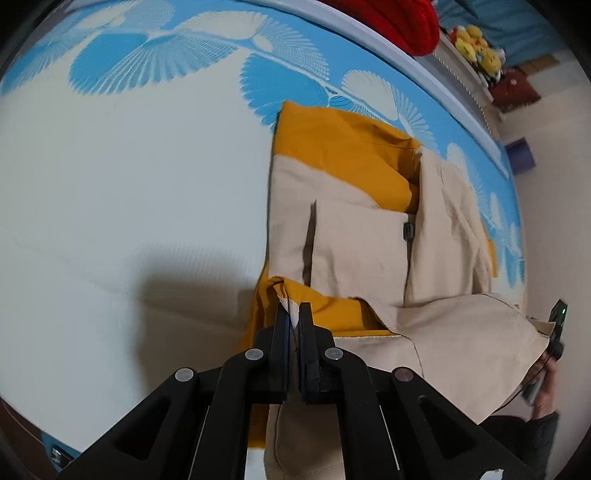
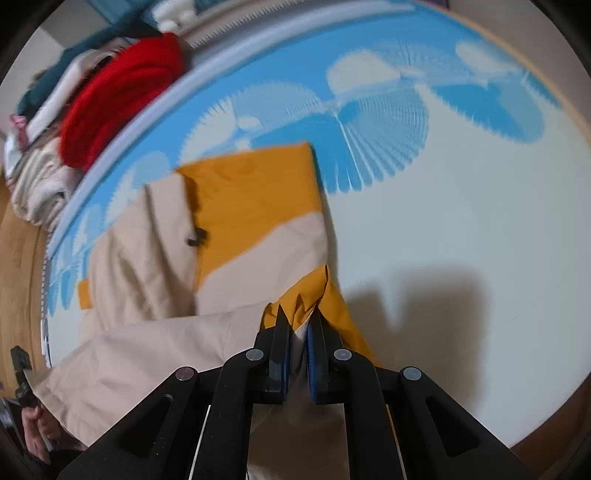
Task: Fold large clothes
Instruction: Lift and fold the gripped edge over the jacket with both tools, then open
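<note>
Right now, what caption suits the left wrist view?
Left gripper pinching a beige-and-mustard jacket over a blue-patterned mat.

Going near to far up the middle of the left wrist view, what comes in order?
left gripper, shut on the garment's hem → beige and mustard garment → blue fan-patterned sheet → red knit item.

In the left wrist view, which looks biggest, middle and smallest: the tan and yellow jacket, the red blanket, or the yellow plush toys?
1. jacket, by far, though it's nearest the camera.
2. red blanket, partly cut off.
3. yellow plush toys, far away, so they look tiny.
</note>
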{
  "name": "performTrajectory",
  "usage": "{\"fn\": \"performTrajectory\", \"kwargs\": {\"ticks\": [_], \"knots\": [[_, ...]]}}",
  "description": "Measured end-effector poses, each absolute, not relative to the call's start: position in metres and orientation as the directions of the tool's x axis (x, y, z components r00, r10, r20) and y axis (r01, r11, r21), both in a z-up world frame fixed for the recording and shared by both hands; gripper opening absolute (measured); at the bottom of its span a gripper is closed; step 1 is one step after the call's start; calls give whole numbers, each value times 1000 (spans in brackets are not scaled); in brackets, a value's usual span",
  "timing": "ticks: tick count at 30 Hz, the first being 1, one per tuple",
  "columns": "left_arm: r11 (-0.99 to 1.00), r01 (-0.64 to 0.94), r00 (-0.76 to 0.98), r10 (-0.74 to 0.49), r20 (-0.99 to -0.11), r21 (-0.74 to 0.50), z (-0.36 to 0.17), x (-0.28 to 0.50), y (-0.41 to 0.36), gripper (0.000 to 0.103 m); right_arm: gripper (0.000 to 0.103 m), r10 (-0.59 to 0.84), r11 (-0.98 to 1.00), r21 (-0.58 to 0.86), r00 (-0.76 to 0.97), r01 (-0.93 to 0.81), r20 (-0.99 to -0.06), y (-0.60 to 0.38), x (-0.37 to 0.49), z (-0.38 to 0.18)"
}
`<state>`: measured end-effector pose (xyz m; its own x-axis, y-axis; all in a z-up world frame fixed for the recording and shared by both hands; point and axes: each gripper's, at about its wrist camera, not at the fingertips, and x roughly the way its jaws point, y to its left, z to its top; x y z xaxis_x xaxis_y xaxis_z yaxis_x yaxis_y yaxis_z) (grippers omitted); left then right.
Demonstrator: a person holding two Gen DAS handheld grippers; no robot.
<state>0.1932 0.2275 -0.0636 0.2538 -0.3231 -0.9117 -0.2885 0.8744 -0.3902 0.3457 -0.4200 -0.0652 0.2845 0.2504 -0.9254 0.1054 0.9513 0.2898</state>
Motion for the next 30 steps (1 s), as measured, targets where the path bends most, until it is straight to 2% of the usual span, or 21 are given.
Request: {"fn": "performTrajectory", "kwargs": {"ticks": [3, 7, 8, 9, 11, 15, 19, 21, 23, 26, 30], "knots": [[883, -289, 228, -312, -922, -370, -68, 211, 230, 6, 9, 280, 939, 319, 253, 129, -926, -421, 367, -73], [831, -363, 199, -372, -907, -421, -76, 218, 246, 12, 15, 358, 896, 399, 214, 194, -909, -431, 382, -82], [811, -372, 205, -403, -892, -452, -74, 215, 248, 17, 18, 385, 879, 426, 208, 215, -899, -434, 382, -82], [799, -375, 207, -422, -883, -470, -72, 214, 249, 28, 20, 411, 863, 453, 210, 225, -887, -437, 382, -80], [782, -380, 206, -450, -869, -494, -70, 207, 247, 42, 27, 441, 846, 485, 223, 221, -870, -440, 378, -76], [775, -361, 219, -469, -855, -518, -57, 188, 243, 42, 32, 460, 839, 503, 220, 209, -860, -442, 363, -72], [728, -359, 329, -487, -809, -584, -33, 167, 257, 42, 34, 507, 803, 561, 264, 201, -820, -449, 344, -60], [756, -343, 362, -442, -821, -558, -20, 159, 263, 42, 34, 524, 792, 581, 278, 189, -805, -450, 336, -54], [831, -311, 356, -348, -867, -461, -11, 153, 264, 43, 35, 510, 812, 566, 296, 146, -808, -450, 330, -45], [902, -268, 296, -256, -920, -337, -18, 145, 259, 50, 35, 400, 895, 440, 307, 71, -863, -448, 325, -35], [959, -179, 180, -187, -966, -219, -41, 144, 240, 51, 35, 269, 963, 267, 263, -45, -926, -439, 321, -45]]}}
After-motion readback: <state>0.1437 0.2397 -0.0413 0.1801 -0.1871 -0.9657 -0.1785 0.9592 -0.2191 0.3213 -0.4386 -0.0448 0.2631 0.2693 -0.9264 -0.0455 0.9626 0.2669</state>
